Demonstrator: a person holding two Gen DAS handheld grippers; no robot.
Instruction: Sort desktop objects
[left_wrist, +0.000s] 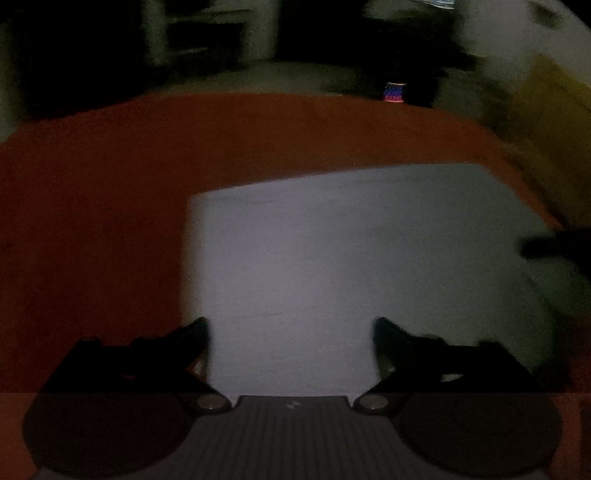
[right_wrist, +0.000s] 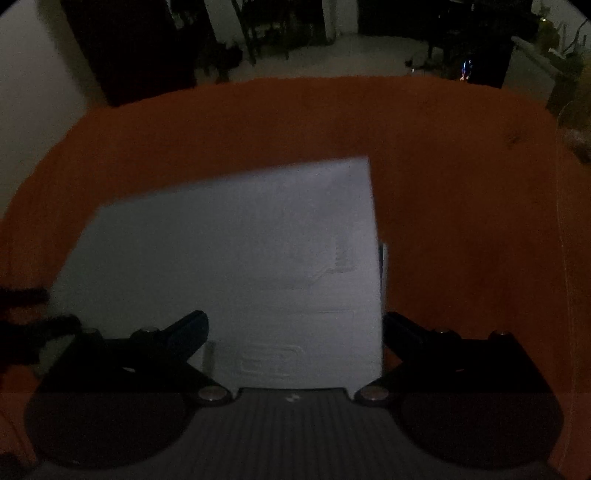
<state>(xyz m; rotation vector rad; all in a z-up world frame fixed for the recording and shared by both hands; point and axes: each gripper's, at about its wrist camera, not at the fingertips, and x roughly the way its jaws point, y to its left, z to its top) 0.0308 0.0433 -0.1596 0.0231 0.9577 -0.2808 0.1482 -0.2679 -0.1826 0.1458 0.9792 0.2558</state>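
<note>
Dim, grainy pictures throughout; left wrist view also smeared by motion.

Left wrist view, left to right: orange-red worktop (left_wrist: 92, 221) across the whole near and middle ground. Left tool (left_wrist: 291, 328) low and near, fingers (left_wrist: 195, 332) spread well apart, nothing between them. Beyond and between the fingers, a pale sheet of paper (left_wrist: 351, 251) flat on the worktop, its left edge roughly in line with the left finger, its far edge slanted up toward the right. At the far right edge, a dark blurred shape (left_wrist: 554, 245) over the paper's right side, probably part of the right tool, too smeared to be sure. Far beyond the worktop, a small glowing blue and red light (left_wrist: 394, 92) and a yellowish blurred shape (left_wrist: 550, 107) at the right, neither identifiable.

Right wrist view, left to right: dark blurred shape (right_wrist: 22, 314) at the far left edge beside the paper's near left corner, apparently the other tool. Right tool (right_wrist: 295, 325) low and near, fingers (right_wrist: 192, 328) also wide apart, gripping nothing. Same paper (right_wrist: 229, 258) between and beyond them, faint embossed or printed marks near its right side, illegible. Paper's right edge just beside the right finger; contact impossible to judge. Bare worktop (right_wrist: 461, 221) to the right. Dark furniture and pale floor in the far background.
</note>
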